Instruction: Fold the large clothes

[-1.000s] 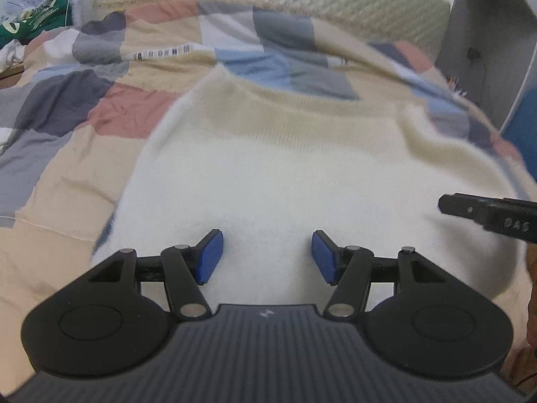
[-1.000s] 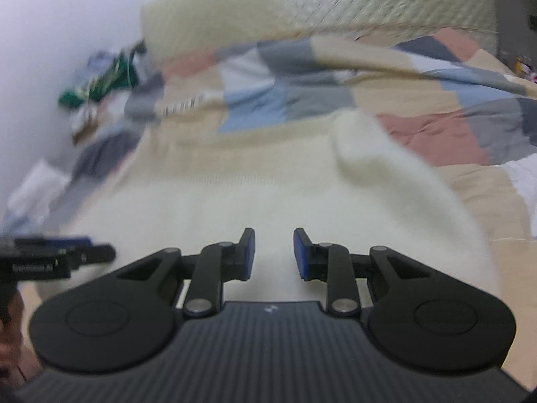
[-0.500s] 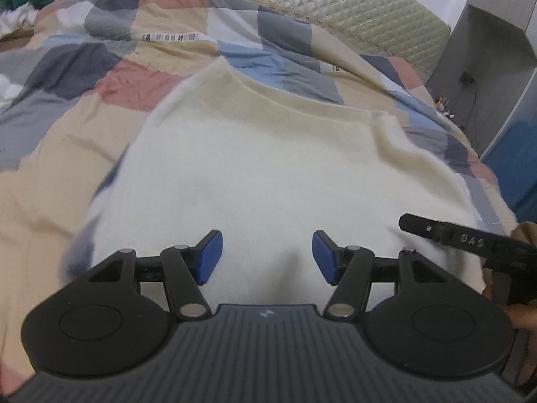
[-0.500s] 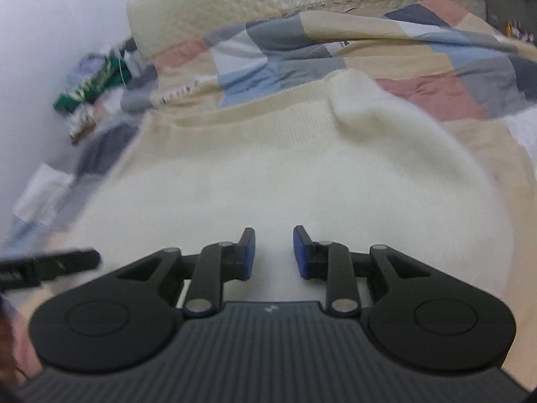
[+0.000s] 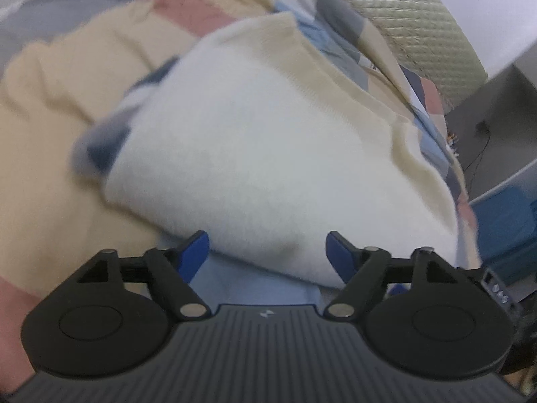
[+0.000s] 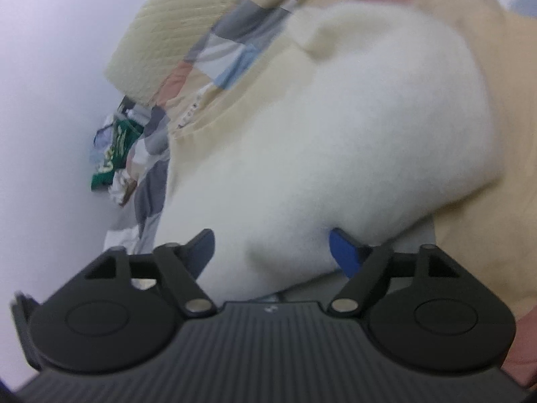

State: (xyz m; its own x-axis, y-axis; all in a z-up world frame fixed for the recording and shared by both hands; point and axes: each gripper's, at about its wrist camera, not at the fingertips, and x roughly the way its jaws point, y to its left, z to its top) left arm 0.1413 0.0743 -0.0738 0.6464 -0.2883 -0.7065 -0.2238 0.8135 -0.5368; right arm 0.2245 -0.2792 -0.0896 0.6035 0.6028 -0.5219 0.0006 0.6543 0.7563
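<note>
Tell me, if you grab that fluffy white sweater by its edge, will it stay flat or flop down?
The white sweater would probably flop: it already lies in soft, rounded folds on the patchwork quilt. Its fuzzy knit likely grips rather than slips. It looks bulky, so one corner lifted would probably drag the rest along.

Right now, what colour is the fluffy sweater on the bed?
Creamy white sweater, with a beige knitted band; clearest in the left wrist view.

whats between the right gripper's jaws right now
The near edge of the white sweater bulges between the opening jaws of the right gripper, seen in the right wrist view.
</note>
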